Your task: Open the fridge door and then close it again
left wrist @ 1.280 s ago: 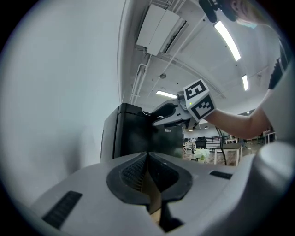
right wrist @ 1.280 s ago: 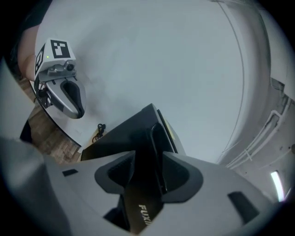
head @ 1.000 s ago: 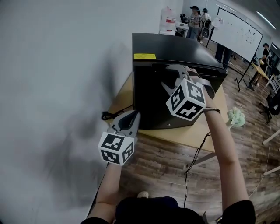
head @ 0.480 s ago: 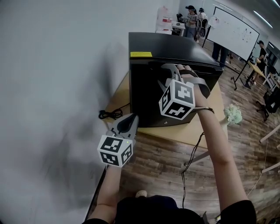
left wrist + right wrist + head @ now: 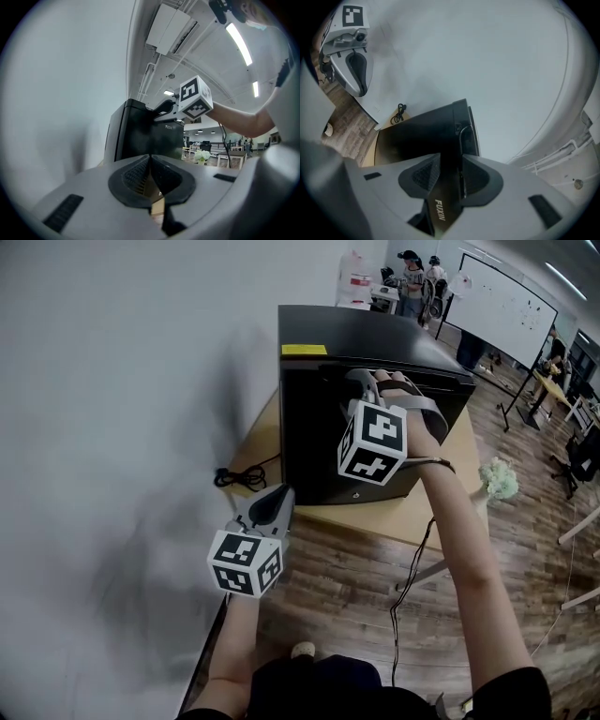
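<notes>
A small black fridge [image 5: 375, 334] stands on a wooden table [image 5: 412, 512] against the white wall. My right gripper [image 5: 361, 381] reaches onto the upper front edge of its door [image 5: 319, 446]. In the right gripper view the jaws [image 5: 450, 161] are closing, with the door's dark top edge [image 5: 452, 140] between the pads. I cannot tell whether the door is ajar. My left gripper [image 5: 279, 493] hangs low at the left, off the table's near corner, shut with nothing in it [image 5: 150, 157]. It points level at the fridge's side [image 5: 140, 136].
A black cable [image 5: 239, 474] lies coiled on the table by the wall. White flowers [image 5: 500, 479] sit on the floor to the right. A whiteboard [image 5: 511, 310] and several people [image 5: 412, 277] are far behind. A cord [image 5: 412, 568] hangs under the table.
My right gripper has rolled at the door's top edge and its marker cube has turned. My left gripper has sunk a little. The fridge has not visibly moved.
</notes>
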`<state>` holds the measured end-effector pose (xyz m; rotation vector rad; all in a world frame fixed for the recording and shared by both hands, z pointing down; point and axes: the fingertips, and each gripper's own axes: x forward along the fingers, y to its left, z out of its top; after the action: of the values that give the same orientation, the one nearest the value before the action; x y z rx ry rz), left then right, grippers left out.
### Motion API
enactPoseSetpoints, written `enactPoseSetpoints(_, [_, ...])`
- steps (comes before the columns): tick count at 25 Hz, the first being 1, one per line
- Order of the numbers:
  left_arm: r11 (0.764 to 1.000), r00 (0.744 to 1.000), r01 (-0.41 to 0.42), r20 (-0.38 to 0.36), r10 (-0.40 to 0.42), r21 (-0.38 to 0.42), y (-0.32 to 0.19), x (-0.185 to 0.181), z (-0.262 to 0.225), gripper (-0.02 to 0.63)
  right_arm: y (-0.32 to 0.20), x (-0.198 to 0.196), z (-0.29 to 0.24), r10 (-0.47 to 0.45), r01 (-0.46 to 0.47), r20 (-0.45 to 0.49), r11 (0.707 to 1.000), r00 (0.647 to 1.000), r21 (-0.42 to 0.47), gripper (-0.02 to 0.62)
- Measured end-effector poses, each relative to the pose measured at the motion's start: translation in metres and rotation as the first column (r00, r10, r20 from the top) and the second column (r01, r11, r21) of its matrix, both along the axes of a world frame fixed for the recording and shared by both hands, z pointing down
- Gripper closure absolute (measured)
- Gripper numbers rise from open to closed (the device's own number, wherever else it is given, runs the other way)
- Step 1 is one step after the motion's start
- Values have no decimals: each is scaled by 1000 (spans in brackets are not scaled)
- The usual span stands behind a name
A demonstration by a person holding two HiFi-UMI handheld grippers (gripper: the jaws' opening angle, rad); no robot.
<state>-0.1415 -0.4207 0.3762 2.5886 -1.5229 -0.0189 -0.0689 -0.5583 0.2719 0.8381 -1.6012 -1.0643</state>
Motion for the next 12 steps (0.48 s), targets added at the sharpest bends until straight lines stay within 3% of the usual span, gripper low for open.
enactPoseSetpoints(5, [1000, 1000, 11, -7, -11, -3, 9, -5, 0, 595, 5, 0, 0, -2, 2, -10, 1000, 1000, -1, 472])
enactPoseSetpoints(12, [1000, 999, 31, -20, -31, 0, 27, -12, -5, 595, 57, 8, -3, -49, 49, -16, 999, 999, -13, 469])
